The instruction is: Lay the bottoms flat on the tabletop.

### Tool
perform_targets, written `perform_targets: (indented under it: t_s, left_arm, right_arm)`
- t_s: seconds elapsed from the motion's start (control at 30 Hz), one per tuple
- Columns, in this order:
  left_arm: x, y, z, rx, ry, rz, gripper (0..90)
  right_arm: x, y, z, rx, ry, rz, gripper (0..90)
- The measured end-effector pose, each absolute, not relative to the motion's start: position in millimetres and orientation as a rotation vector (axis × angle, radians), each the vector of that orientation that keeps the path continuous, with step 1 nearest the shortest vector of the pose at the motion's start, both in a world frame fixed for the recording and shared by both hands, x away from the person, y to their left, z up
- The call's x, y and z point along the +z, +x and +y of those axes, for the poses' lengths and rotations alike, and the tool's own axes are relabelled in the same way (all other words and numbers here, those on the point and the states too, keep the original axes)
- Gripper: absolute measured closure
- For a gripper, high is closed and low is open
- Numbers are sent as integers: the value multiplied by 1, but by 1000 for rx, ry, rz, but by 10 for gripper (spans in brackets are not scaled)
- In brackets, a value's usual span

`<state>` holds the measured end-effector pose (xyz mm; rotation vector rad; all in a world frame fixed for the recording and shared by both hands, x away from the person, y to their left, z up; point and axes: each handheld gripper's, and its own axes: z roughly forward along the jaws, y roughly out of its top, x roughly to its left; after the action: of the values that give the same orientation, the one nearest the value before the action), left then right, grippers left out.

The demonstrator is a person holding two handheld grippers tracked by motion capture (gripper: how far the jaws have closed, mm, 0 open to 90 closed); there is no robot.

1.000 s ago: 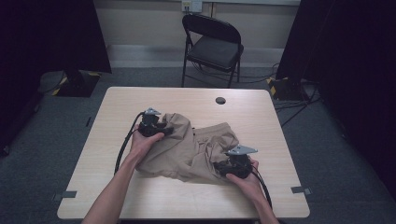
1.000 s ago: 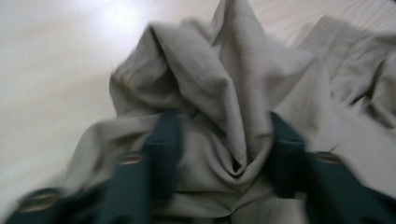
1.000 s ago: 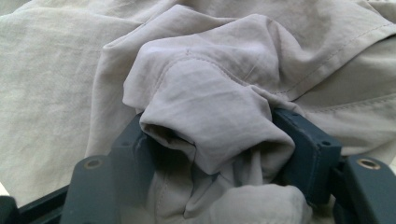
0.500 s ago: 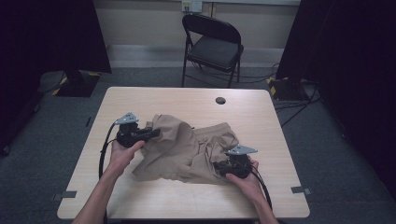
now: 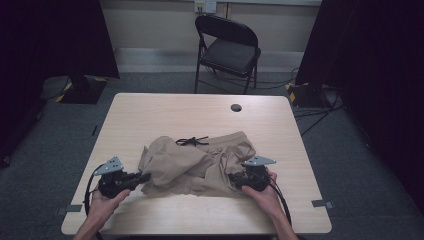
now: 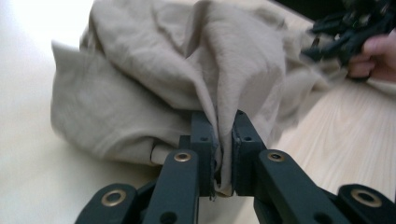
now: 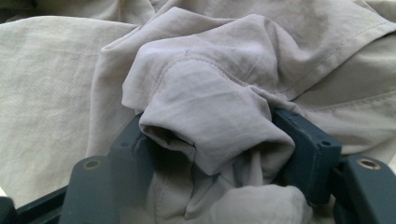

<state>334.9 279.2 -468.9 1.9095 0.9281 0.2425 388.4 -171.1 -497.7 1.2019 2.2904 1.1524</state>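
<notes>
Left gripper point(image 6: 223, 140): jaws pinch a fold of cloth.
Tan garment point(image 6: 154, 79): bunched just ahead.
Other gripper point(image 6: 350, 32): far right, hand-held.

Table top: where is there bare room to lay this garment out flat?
The far half of the table is bare between its far edge and the beige shorts, apart from a small black disc. A narrower strip runs along the near edge. The middle is crowded by shorts, left gripper and right gripper.
</notes>
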Motion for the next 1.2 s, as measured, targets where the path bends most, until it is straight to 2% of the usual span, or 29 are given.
perform_targets:
  t_s: [0.2,0.3,0.43,0.57,0.63,0.77,0.9,1.13,1.17,1.2]
  left_arm:
    - [-493,341,277,212,2003,977,789]
    - [-493,344,278,202,1976,1005,687]
    - [-480,342,283,225,1891,1021,481]
    - [-464,344,287,263,1833,1012,356]
    - [-458,350,287,280,1822,1007,326]
    - [-446,369,281,310,1762,1015,324]
    - [-439,397,263,319,1784,1018,337]
    - [-468,434,238,278,1845,1158,338]
    - [-473,436,237,249,1843,1149,371]
    - [-476,436,237,228,1859,1125,451]
  right_arm:
    - [-498,388,-171,1151,1198,2289,330]
    - [-498,388,-170,1136,1180,2289,330]
    - [-498,388,-170,1134,1177,2290,329]
    - [-498,388,-170,1135,1176,2290,329]
    - [-498,388,-170,1135,1176,2290,328]
    - [-498,387,-169,1131,1172,2292,328]
    - [-498,387,-169,1133,1171,2291,327]
    - [-498,387,-168,1119,1162,2290,327]
    - [-498,387,-168,1119,1162,2289,327]
    - [-498,387,-168,1119,1161,2290,327]
